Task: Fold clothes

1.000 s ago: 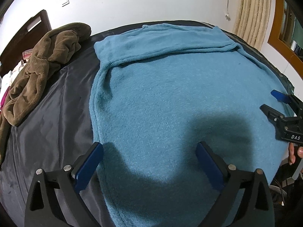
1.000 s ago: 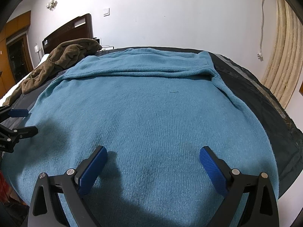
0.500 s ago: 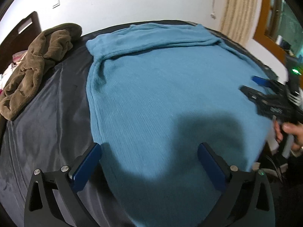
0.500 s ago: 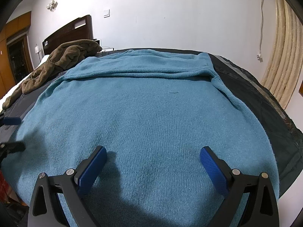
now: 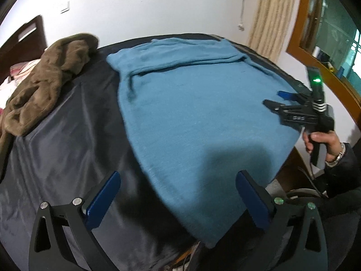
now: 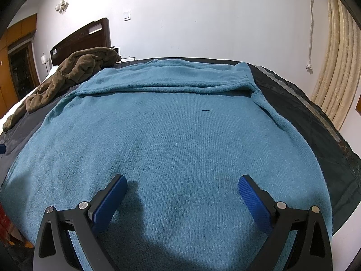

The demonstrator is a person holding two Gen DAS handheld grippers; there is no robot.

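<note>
A teal knitted sweater (image 5: 198,113) lies flat on a dark sheet (image 5: 67,140) over the bed, its sleeves folded across the far end. It fills the right wrist view (image 6: 180,140). My left gripper (image 5: 178,189) is open and empty, above the sweater's near left hem where it meets the sheet. My right gripper (image 6: 182,194) is open and empty, just above the sweater's near hem. The right gripper also shows in the left wrist view (image 5: 279,99), over the sweater's right edge, held by a hand.
A crumpled brown garment (image 5: 45,85) lies at the far left of the bed, also in the right wrist view (image 6: 74,72). A wooden headboard (image 6: 85,38), a beige curtain (image 6: 334,72) and a white wall stand behind. The bed's near edge drops off below the grippers.
My left gripper has moved left and back, so its left finger is now over the dark sheet. The right gripper has stayed almost still over the hem. Both stay open.
</note>
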